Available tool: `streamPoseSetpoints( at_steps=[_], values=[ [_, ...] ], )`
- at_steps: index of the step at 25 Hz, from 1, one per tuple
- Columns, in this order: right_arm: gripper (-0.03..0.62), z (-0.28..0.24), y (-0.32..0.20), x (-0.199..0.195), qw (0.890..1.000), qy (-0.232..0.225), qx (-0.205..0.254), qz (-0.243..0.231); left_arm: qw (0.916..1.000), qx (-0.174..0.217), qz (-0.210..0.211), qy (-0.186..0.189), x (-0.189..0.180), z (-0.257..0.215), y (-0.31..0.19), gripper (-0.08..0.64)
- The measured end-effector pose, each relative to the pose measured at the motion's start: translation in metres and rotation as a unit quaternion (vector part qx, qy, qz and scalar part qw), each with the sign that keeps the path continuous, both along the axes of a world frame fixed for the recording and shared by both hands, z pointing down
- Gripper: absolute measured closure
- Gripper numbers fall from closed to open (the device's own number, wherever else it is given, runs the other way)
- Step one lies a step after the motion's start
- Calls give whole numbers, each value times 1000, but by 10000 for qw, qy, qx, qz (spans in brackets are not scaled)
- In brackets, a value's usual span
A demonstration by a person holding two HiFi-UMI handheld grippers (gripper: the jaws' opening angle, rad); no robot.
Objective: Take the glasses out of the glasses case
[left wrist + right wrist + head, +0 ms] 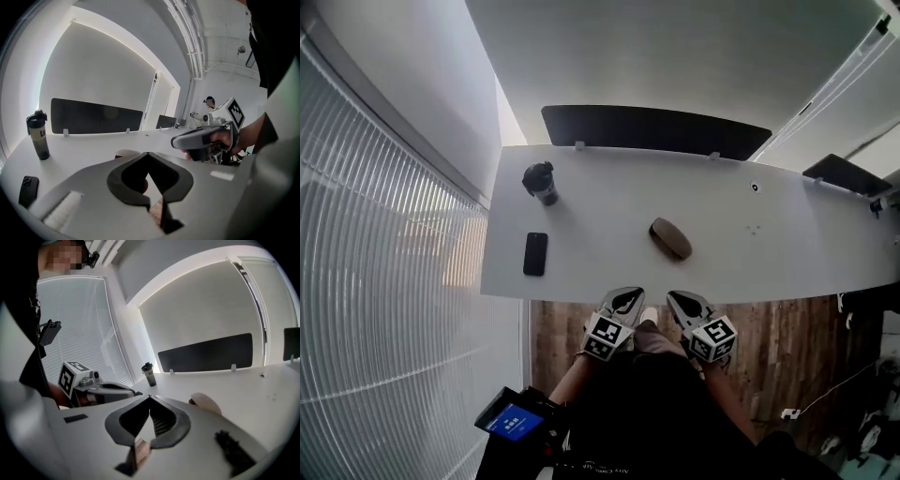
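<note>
The tan oval glasses case (670, 238) lies closed on the white table (609, 202), a little right of centre. Both grippers hover side by side at the table's front edge, short of the case. My left gripper (631, 292) has its jaws together with nothing between them; in its own view the tips (148, 153) meet in front of the case (125, 153), which is mostly hidden. My right gripper (676, 294) is shut and empty too, and in its view (150, 397) the case (206, 402) shows just right of the jaws.
A black phone (535, 253) lies at the table's left front and a dark bottle (541, 183) stands at the back left. A black divider panel (652, 129) runs along the far edge. Window blinds (384, 309) are to the left, with wooden floor (787, 347) below the table.
</note>
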State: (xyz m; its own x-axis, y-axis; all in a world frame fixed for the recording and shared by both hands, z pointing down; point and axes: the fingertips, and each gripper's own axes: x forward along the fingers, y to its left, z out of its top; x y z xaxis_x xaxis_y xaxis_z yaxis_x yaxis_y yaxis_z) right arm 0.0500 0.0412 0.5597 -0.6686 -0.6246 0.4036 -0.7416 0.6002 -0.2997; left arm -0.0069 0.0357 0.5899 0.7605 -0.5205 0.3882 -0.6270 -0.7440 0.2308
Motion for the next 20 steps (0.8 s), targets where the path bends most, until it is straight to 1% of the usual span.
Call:
streamPoseSetpoints(
  at_steps=[3,7,11,13,15,17,19,20],
  values=[
    [583,2,-7,23,9999,-81,-3,123,9998,-2,153,-119,23,1,-7,555],
    [583,8,-12,53,9997,-88,18,218,9992,-117,274,-273,54,9,-10,555],
    [583,14,-17,80,9999,-3,43,127,9978,-217,397,-480,82,18,-9,555],
    [583,15,-21,93,10000,-30,47,63,9977,-249,314,-539,92,20,-14,555],
    [583,14,-28,107,9999,-98,97,39,9981,-332,130,-494,100,21,-19,555],
    [583,15,-41,121,9997,-27,220,53,9982,-389,-7,-457,107,24,-23,555],
    [583,14,-55,133,9993,112,327,114,9977,-369,30,-568,113,27,-23,555],
    [583,12,-59,140,9992,107,343,177,9972,-378,80,-638,115,29,-21,555]
  ],
)
